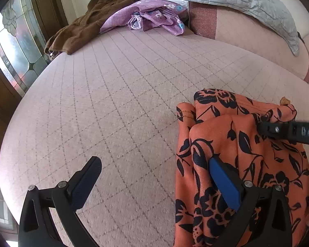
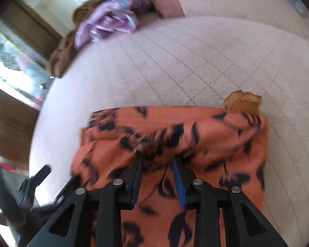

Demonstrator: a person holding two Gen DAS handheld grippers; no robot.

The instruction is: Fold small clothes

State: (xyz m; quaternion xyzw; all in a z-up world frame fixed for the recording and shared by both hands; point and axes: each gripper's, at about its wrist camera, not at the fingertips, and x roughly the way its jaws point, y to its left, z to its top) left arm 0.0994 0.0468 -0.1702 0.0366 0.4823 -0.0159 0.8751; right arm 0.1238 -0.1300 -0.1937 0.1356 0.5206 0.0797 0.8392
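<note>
**Right claw pinching orange garment, left claw apart**

Right gripper (image 2: 157,160) jaws nipped on a bunched fold of orange floral garment (image 2: 195,135), near edge of pink bed (image 1: 113,92). Left gripper (image 1: 154,175) wide apart, nothing between; garment drapes its rt finger. Long axis: can't tell, cloth's crumpled. Left view only: "DAS" lettering on rt gripper. Right view blurred.
</note>
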